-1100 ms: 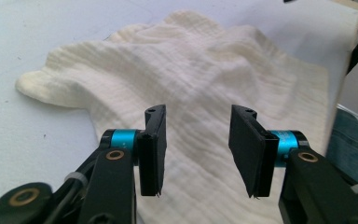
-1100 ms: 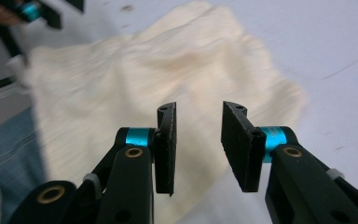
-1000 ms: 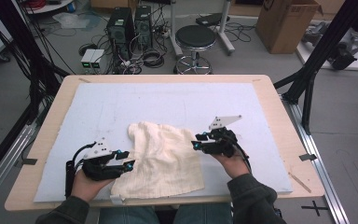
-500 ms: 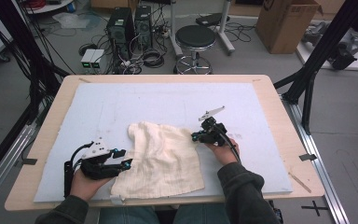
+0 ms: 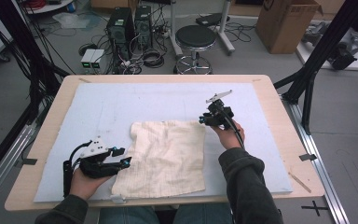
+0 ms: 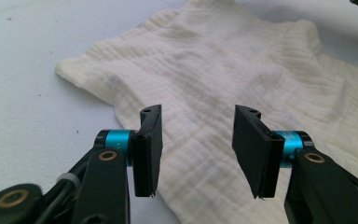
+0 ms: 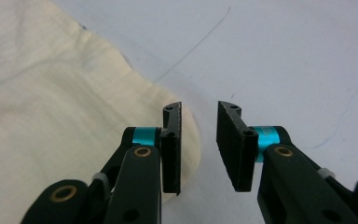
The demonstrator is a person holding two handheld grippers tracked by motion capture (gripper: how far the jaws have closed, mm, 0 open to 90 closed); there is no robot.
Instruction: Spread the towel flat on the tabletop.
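The bench (image 5: 261, 84) carries a pale blue mat (image 5: 121, 102) that covers nearly all of its top, probably there to give a soft, even surface on which fabric can be slid and pinched without the tools scraping wood.

On the mat lies the cloth (image 5: 168, 158), a cream, crinkled square spread almost flat toward 6 o'clock of the mat, close to the person, which keeps both hands within easy reach of its edges. Its far edge runs roughly level, with a small bulge at the 10 o'clock corner; the near edge reaches almost to the mat's front border.

The left tool (image 5: 121, 158) rests at 9 o'clock of the cloth, low over the mat, jaws about half apart and empty. In the left gripper view the left tool (image 6: 197, 149) points across the cloth's near left edge, which lies beneath and beyond the pads without being pressed. It seems parked there to take that side once the other hand is ready.

The right tool (image 5: 204, 120) sits at the cloth's 1 o'clock corner. In the right gripper view the right tool (image 7: 199, 144) has a narrow gap, its jaws having just been opening, with nothing between them: the corner lies under and beside the left pad, the gap over bare mat. I judge that the corner is free, laid out to flatten the sheet.
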